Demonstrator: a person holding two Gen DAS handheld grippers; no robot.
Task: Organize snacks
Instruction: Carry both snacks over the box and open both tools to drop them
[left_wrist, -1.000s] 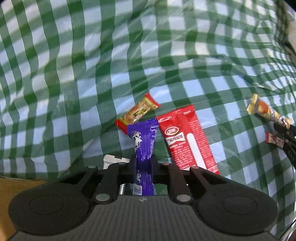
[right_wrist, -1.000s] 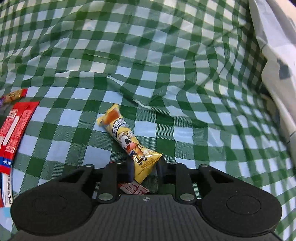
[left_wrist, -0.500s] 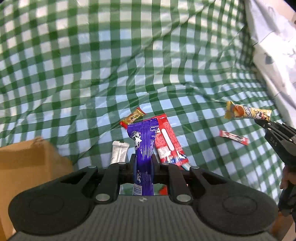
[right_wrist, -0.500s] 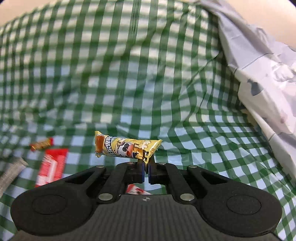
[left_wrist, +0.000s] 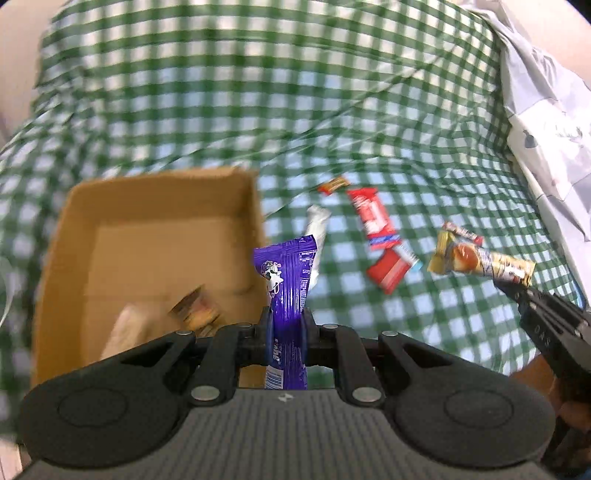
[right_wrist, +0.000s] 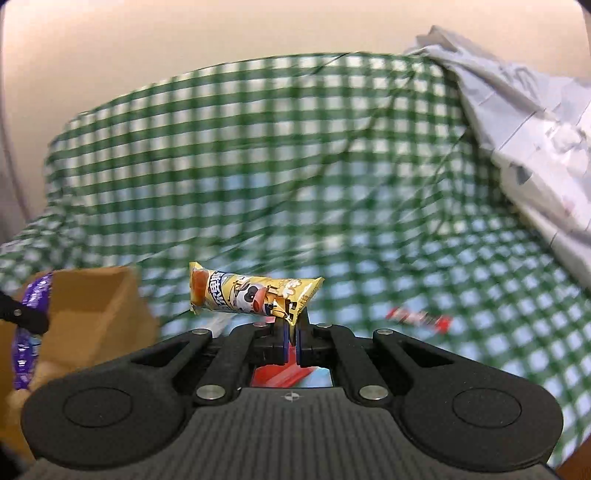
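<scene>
My left gripper (left_wrist: 287, 325) is shut on a purple snack packet (left_wrist: 286, 280) and holds it upright in the air beside the right wall of an open cardboard box (left_wrist: 147, 236). The box holds a couple of blurred snacks (left_wrist: 195, 310). My right gripper (right_wrist: 291, 332) is shut on one end of a yellow cartoon-cow snack bar (right_wrist: 251, 295), held level above the cloth. That bar (left_wrist: 480, 260) and the right gripper (left_wrist: 517, 291) also show in the left wrist view. The box (right_wrist: 92, 306) and purple packet (right_wrist: 29, 332) show at the right wrist view's left.
On the green checked cloth (left_wrist: 332, 110) lie a white packet (left_wrist: 317, 221), a small orange-red candy (left_wrist: 334, 184), two red packets (left_wrist: 375, 218) (left_wrist: 391, 267) and a thin red bar (right_wrist: 419, 316). A grey-white sheet (left_wrist: 546, 110) hangs at the right.
Both grippers have risen and pulled back from the cloth with their snacks. The left has swung left, bringing the cardboard box into full view. The yellow bar now hangs level.
</scene>
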